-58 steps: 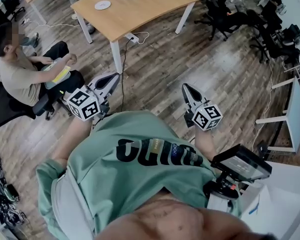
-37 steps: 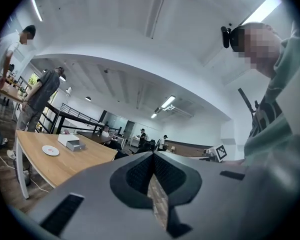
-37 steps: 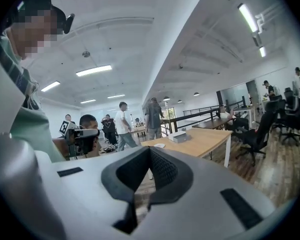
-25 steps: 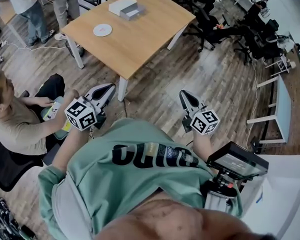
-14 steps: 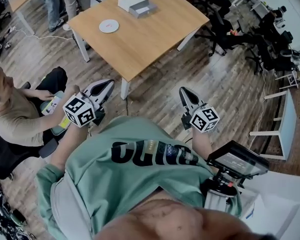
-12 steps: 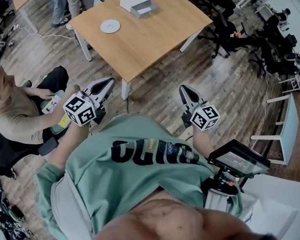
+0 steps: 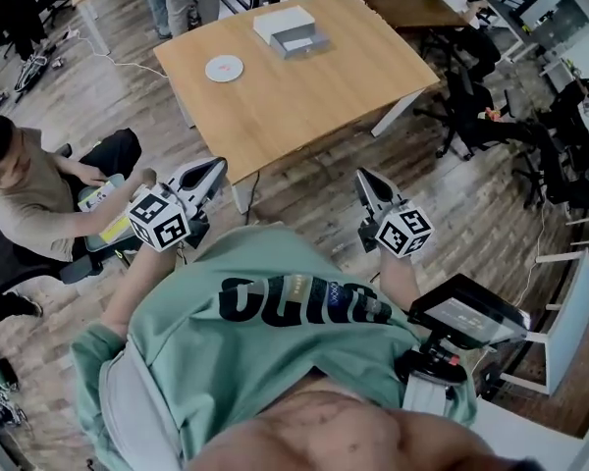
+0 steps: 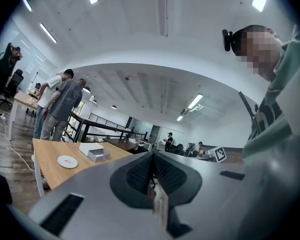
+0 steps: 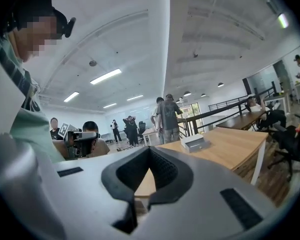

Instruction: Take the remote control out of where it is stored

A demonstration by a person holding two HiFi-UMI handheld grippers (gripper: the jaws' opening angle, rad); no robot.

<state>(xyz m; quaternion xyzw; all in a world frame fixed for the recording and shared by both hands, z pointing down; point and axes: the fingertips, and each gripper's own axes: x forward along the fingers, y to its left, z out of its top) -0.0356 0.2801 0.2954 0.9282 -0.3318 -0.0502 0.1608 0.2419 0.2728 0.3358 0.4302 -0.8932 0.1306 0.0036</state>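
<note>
No remote control shows in any view. A small white and grey box (image 7: 293,29) stands on the far part of a wooden table (image 7: 304,101), with a white round disc (image 7: 224,68) next to it. The box (image 8: 95,151) and the disc (image 8: 67,161) also show in the left gripper view, and the box (image 9: 195,142) again in the right gripper view. My left gripper (image 7: 216,168) and right gripper (image 7: 360,175) are held at chest height, short of the table's near edge. The left gripper (image 8: 151,156) and the right gripper (image 9: 149,151) are both shut and hold nothing.
A seated person (image 7: 34,189) is close on the left. Two people stand beyond the table (image 8: 57,106). Office chairs (image 7: 481,116) crowd the right. A device with a screen (image 7: 468,317) sits at my right hip. Cables lie on the wooden floor (image 7: 128,65).
The table and its box have slid lower and closer in the head view. Both grippers stay shut, held the same way in front of the chest.
</note>
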